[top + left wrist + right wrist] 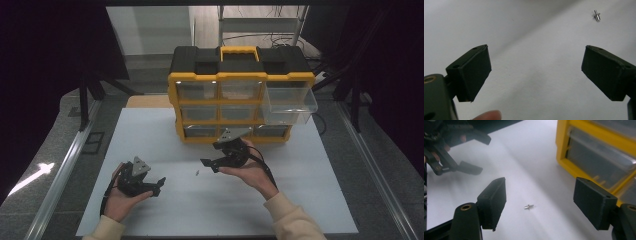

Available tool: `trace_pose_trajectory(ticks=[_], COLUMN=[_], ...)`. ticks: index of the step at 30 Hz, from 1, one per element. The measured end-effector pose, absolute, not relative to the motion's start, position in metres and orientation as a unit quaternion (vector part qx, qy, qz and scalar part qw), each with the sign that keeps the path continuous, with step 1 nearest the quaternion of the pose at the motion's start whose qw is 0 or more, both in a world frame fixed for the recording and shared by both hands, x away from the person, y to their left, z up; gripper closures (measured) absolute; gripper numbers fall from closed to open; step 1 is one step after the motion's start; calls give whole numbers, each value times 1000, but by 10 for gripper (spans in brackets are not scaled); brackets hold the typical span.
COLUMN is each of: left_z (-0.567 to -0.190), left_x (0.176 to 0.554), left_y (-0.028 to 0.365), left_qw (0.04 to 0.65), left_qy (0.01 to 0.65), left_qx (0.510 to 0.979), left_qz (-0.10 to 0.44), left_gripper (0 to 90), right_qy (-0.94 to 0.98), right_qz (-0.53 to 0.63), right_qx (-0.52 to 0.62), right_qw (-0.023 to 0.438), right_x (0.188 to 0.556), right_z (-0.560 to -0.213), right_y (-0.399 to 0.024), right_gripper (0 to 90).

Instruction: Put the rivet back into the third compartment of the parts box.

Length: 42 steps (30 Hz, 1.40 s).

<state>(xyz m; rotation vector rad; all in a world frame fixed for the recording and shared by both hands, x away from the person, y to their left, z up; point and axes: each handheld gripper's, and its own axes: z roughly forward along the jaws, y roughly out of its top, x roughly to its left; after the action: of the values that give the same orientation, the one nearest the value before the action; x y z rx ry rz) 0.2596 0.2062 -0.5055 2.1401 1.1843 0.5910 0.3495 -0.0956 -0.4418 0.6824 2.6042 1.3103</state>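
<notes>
Small metal pin (528,206): bright silver, short cylindrical shank with a raised collar near one end; it may be a rivet or shelf peg, too small to tell. Lies flat on the white tabletop (150,145), touching nothing. In the right gripper view it sits on the table between and beyond the two jaws; in the high view it is a pale speck (197,173) between the two grippers, nearer the right one.

Right gripper (210,164): black, angular body with a grey three-cornered plate on top, held in a hand with a cream sleeve. Jaws are blocky, matt black pads with small screw holes, spread wide with nothing between them; they hang above the table, straddling the pin's position without touching it.

Left gripper (159,186): same build, held low over the table's near left part. Jaws spread wide, nothing pinched; pads matt and slightly scuffed at the edges. In its own view the pin (597,15) lies far off at upper right.

Tabletop: smooth, matt white board, plain rectangle.

Drawer organiser (240,75): yellow plastic frame, black top, yellow carry handle, three rows of clear plastic drawers. Stands at the table's far edge.

Open drawer (292,102): clear, glossy, box-shaped, pulled out from the upper right corner of the organiser.
</notes>
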Motion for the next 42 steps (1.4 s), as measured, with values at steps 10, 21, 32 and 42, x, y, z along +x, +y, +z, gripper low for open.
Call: trace_pose_trajectory(ticks=[10,21,32,42], left_z=[-506,-505,-506,-506], left_x=[259,259,260,259], left_y=[207,207,207,207], left_qw=[308,305,304,304], left_qy=[449,448,448,448], left_qx=[808,810,811,811], left_qz=[223,223,222,223], left_gripper=[97,96,96,96], right_qy=[883,893,903,916], right_qz=[408,391,369,335], right_qx=[223,214,212,212], right_qw=[61,60,55,62], right_x=[353,356,360,363], right_z=[-464,-476,-490,-505], right_y=[-78,-67,-57,-48], right_gripper=[265,265,255,259])
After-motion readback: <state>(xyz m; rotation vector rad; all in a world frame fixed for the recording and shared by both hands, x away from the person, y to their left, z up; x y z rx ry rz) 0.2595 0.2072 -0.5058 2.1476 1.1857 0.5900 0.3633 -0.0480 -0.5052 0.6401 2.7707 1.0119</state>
